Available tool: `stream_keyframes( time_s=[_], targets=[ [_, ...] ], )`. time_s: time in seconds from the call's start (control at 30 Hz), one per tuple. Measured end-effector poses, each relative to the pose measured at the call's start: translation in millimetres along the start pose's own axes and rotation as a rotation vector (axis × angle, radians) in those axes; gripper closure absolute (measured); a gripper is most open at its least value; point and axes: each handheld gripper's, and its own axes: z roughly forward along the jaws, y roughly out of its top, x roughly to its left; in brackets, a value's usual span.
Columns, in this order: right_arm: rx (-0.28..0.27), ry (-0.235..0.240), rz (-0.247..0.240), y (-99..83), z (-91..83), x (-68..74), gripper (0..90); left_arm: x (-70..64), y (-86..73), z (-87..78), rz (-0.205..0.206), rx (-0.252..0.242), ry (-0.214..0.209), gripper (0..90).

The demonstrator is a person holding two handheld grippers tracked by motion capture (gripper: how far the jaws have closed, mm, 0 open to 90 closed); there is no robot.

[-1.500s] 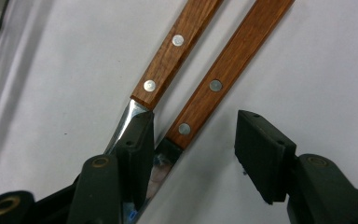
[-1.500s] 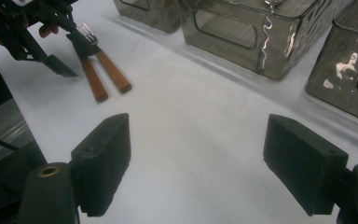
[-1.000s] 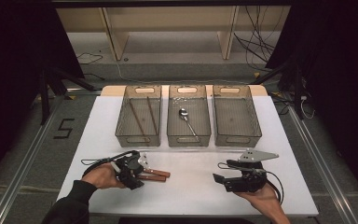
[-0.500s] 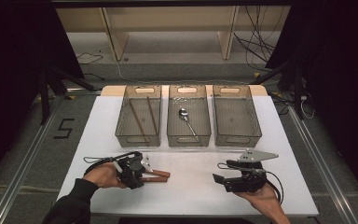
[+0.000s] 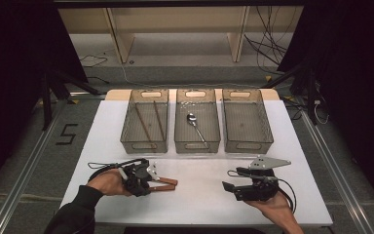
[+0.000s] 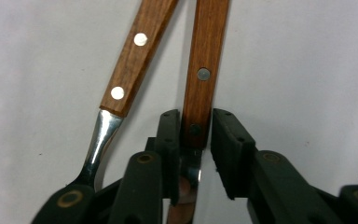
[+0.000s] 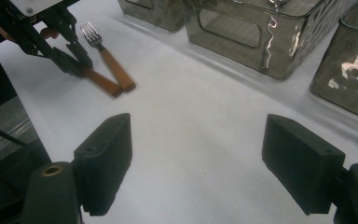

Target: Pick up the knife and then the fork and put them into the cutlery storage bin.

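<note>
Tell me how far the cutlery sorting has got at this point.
Done: chopsticks lie in the left bin and a spoon in the middle bin. In hand: the left gripper straddles one wooden-handled piece on the table, one finger not yet touching. Left: that piece, the fork beside it; the right bin looks empty.
</note>
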Motion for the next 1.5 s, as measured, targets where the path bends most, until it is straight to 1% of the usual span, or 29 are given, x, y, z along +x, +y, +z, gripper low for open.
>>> stream_keyframes(
  time_s=[0.07, 0.1, 0.27, 0.3, 0.37, 0.43, 0.53, 0.6, 0.7, 0.73, 0.87, 0.93, 1.0, 1.03, 1.13, 1.17, 1.23, 1.27, 1.37, 1.43, 1.5],
  targets=[
    [-0.001, -0.001, 0.001, 0.0, 0.1, 0.0, 25.1, -1.2, 0.4, 0.0, 0.007, 0.0, 0.004, 74.1],
    [0.0, -0.001, 0.001, 0.0, 0.1, 0.0, 25.0, -1.1, 0.5, -0.4, 0.025, 0.007, 0.004, 74.5],
    [0.001, -0.001, 0.002, 0.2, 0.1, 0.2, 25.1, -3.2, 0.7, -0.1, 0.04, -0.001, 0.01, 76.2],
    [0.0, -0.001, 0.001, 0.1, 0.1, 0.1, 25.1, -3.1, 0.9, -0.6, 0.054, 0.007, 0.012, 76.3],
    [-0.001, -0.001, 0.001, 0.2, 0.0, 0.2, 25.2, -4.1, 0.8, -0.6, 0.058, 0.005, 0.018, 76.6],
    [-0.003, -0.001, 0.0, 0.2, 0.0, 0.3, 25.2, -4.9, 0.9, -0.6, 0.059, 0.003, 0.014, 76.7],
    [-0.004, 0.0, 0.002, 0.4, -0.5, 0.5, 25.3, -7.0, 1.6, -0.8, 0.056, 0.001, -0.006, 76.8],
    [-0.009, 0.0, 0.0, 0.6, -0.6, 0.6, 25.4, -8.7, 2.9, -1.5, 0.059, -0.003, 0.001, 76.9],
    [-0.008, 0.001, -0.002, 0.9, -0.6, 1.0, 25.4, -9.8, 4.7, -4.4, 0.064, -0.025, -0.001, 76.9],
    [-0.009, 0.001, -0.002, 0.8, -0.6, 1.0, 25.4, -10.0, 5.4, -6.3, 0.079, -0.02, 0.007, 76.9],
    [-0.009, 0.001, -0.001, 0.9, -0.3, 1.0, 25.4, -12.0, 7.1, -12.4, 0.075, -0.052, 0.015, 77.0],
    [-0.008, 0.001, -0.002, 0.9, -0.1, 1.0, 25.4, -12.7, 7.9, -14.2, 0.074, -0.063, 0.01, 77.0],
    [-0.009, 0.002, -0.002, 1.0, -0.1, 1.3, 25.4, -12.9, 8.8, -15.6, 0.069, -0.071, 0.006, 77.0],
    [-0.009, 0.002, -0.004, 1.2, -0.2, 1.7, 25.4, -13.2, 9.3, -16.4, 0.072, -0.071, 0.011, 77.0],
    [-0.017, 0.007, -0.011, 2.5, -0.7, 3.7, 25.4, -14.0, 11.3, -19.7, 0.077, -0.086, 0.008, 77.0],
    [-0.019, 0.007, -0.012, 2.9, -0.9, 4.3, 25.4, -14.3, 12.5, -21.6, 0.07, -0.09, 0.004, 77.0],
    [-0.024, 0.012, -0.017, 4.0, -1.5, 6.1, 25.4, -15.0, 14.6, -24.6, 0.073, -0.095, 0.009, 77.0],
    [-0.025, 0.012, -0.018, 4.4, -1.7, 6.7, 25.4, -15.1, 16.3, -27.3, 0.079, -0.097, 0.005, 77.0],
    [-0.034, 0.016, -0.024, 5.6, -2.8, 8.7, 25.3, -15.0, 21.5, -33.2, 0.058, -0.108, 0.005, 77.0],
    [-0.039, 0.019, -0.031, 6.6, -3.8, 10.4, 25.4, -15.3, 26.8, -36.8, 0.043, -0.096, 0.014, 77.0],
    [-0.047, 0.018, -0.037, 7.7, -4.3, 12.5, 25.4, -15.6, 33.5, -39.7, 0.042, -0.095, 0.011, 76.9]
  ],
)
